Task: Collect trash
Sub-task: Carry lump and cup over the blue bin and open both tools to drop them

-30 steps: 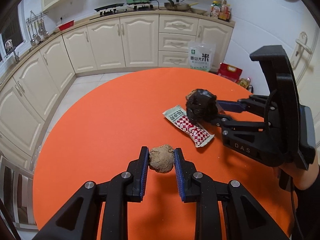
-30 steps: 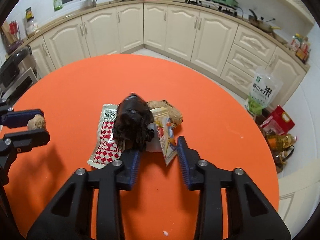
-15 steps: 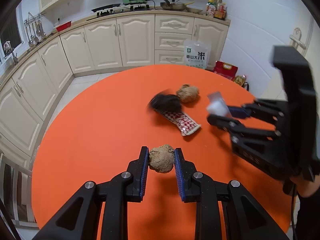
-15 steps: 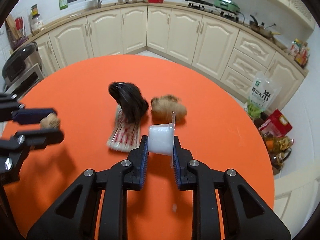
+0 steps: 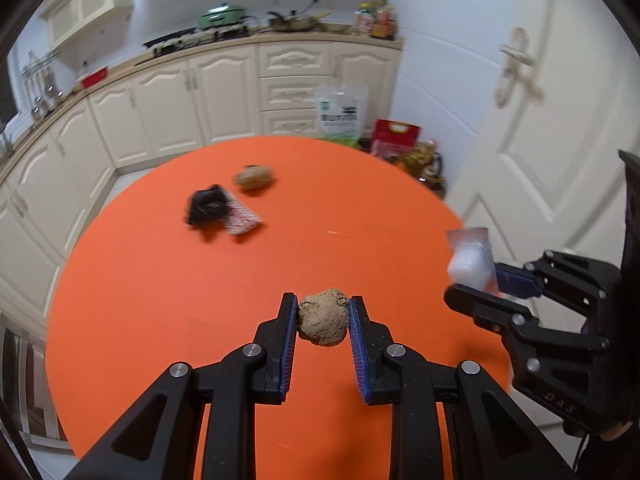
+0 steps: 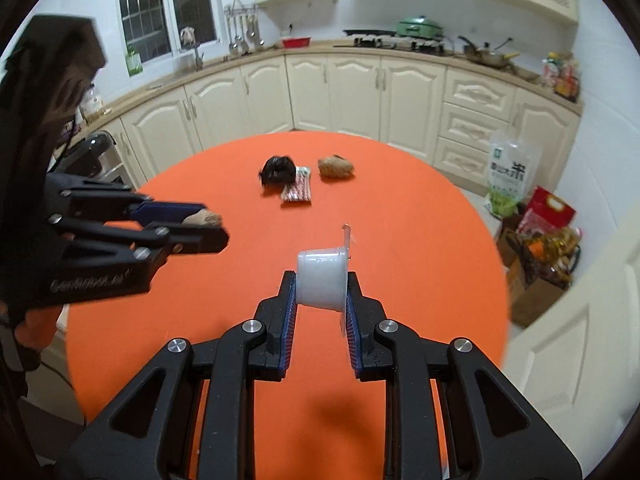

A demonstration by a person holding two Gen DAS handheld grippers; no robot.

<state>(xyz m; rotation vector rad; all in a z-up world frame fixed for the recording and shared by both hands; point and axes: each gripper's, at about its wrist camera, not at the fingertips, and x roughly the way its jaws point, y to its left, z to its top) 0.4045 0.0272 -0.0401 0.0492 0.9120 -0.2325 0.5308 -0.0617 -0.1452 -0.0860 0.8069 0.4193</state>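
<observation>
Left wrist view: left gripper [image 5: 322,316] fingers pinch a brown crumpled wad [image 5: 322,317], held above the orange table [image 5: 160,300] near edge. Black bag [image 5: 207,209], red-white wrapper [image 5: 241,220] & brown lump [image 5: 253,177] lie toward table's far side.

Right wrist view: right gripper [image 6: 321,292] just closed, jaws clamping white plastic cup [image 6: 322,285] w/ peeled lid, above table's near part.

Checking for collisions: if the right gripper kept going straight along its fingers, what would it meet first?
Probably bare orange round table; the red-checked wrapper lies farther ahead, though depth is unclear.
</observation>
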